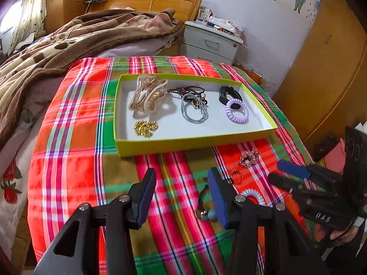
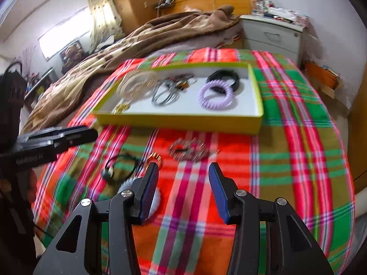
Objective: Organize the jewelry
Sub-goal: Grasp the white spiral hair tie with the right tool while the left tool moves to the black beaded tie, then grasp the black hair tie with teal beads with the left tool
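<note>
Left gripper is spread wide with nothing between the pads; right gripper likewise released and empty, both hanging over the plaid cloth on the bed. Loose pieces left on the cloth, all near side of the tray: sparkly pink scrunchie, gold ring, white coil hair tie and a black cord with a bead partly hidden behind your left pad. All look light. Ring is small, hard and probably slippery, so pinch across the band, straight down, or it may skate on the cloth. Coil tie is springy; take one side of the loop, not the whole ring. Scrunchie is soft with beads, grab the bulk, it should hold easily. Cord is limp and will dangle, so take it at the bead. Yellow-green tray is shallow, white inside, and already holds a beige claw clip, gold chain, grey hair ties, dark bead bracelet, black watch band and purple coil tie. Free floor is along the near wall and right corner.
</note>
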The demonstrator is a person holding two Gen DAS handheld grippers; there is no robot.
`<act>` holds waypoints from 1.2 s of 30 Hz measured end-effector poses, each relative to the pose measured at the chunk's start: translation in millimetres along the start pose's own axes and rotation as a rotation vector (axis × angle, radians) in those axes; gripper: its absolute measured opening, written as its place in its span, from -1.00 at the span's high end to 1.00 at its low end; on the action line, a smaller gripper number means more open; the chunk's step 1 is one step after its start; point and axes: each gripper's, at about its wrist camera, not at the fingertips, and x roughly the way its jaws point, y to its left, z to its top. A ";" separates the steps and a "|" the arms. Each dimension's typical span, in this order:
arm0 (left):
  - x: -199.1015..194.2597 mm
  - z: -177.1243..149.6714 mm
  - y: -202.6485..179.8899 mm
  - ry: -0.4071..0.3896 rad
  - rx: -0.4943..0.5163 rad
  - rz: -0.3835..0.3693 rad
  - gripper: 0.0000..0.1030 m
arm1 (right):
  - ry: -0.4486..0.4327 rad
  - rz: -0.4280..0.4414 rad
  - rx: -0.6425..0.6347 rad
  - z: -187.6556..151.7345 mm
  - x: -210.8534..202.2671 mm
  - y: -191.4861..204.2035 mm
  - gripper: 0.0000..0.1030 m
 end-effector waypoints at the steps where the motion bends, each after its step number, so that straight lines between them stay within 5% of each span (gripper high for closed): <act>1: -1.3 -2.6 0.7 0.001 -0.005 -0.002 0.06 | 0.007 0.006 -0.008 -2.9 -0.5 1.5 0.10; 14: -9.5 -25.1 11.4 0.012 -0.038 -0.007 0.05 | 0.055 -0.029 -0.085 -18.3 12.8 32.5 0.10; 26: -4.9 -29.6 9.5 0.037 -0.039 -0.015 0.05 | 0.058 -0.098 -0.154 -24.0 14.3 37.3 0.56; 28: -1.7 -29.6 6.0 0.048 -0.035 -0.019 0.05 | 0.051 -0.116 -0.159 -24.0 13.6 35.3 0.80; 36: 12.2 -27.7 -14.7 0.087 0.003 -0.022 0.06 | -0.016 -0.122 -0.104 -23.1 -2.7 17.3 0.81</act>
